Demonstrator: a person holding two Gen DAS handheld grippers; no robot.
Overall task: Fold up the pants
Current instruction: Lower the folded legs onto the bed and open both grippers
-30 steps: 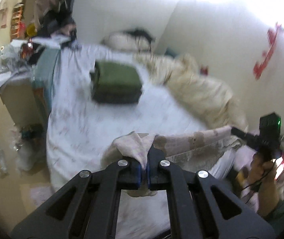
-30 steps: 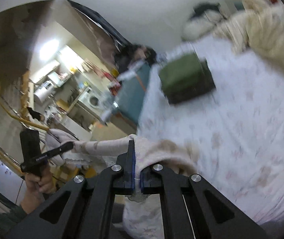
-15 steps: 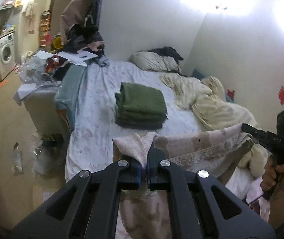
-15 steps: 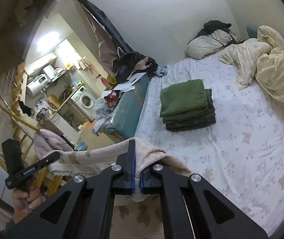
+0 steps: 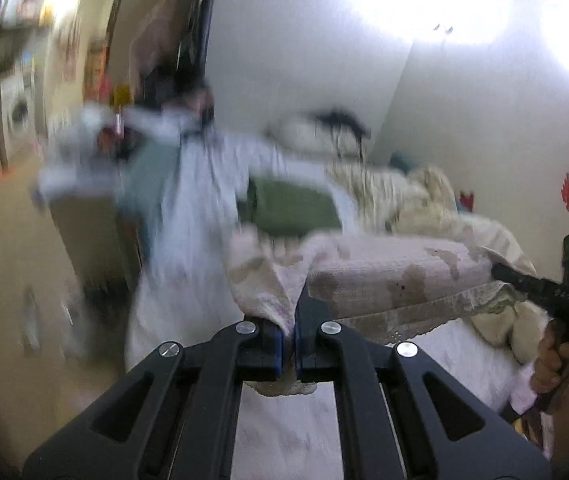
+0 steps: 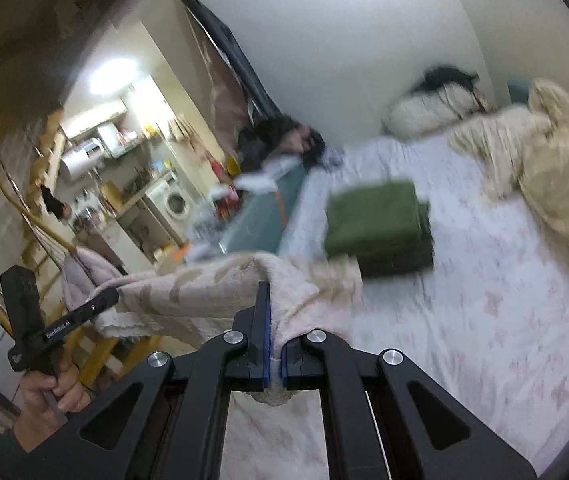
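A: What is spread beneath the work?

B: A bed (image 6: 504, 320) covered by a pale floral sheet is seen ahead of both grippers. A cream duvet (image 6: 556, 176) is bunched along its far side, and a stack of folded green garments (image 6: 376, 220) is laid near the middle of it.

A: And where are the pants found?

B: The pants (image 5: 400, 276), pale pink with brownish patches, are held up above the near part of the bed, not laid on it. They are stretched as a band between the two grippers, so the long axis of the held edge runs from one gripper to the other, across the near end of the bed. The rest of the fabric is seen hanging below the jaws; how far down it reaches cannot be told.

A: How are the jaws set?

B: The left gripper (image 5: 289, 344) is clamped on a pinch of the fabric, and the right gripper (image 6: 274, 354) is clamped likewise on the opposite end. No gap is seen beyond the cloth itself.

A: Which hand is nearer?

B: Neither is favoured; the cloth is shared evenly. It is judged that the coming move would be made forward and down, toward the bare sheet in front of the green stack, with the band kept taut.
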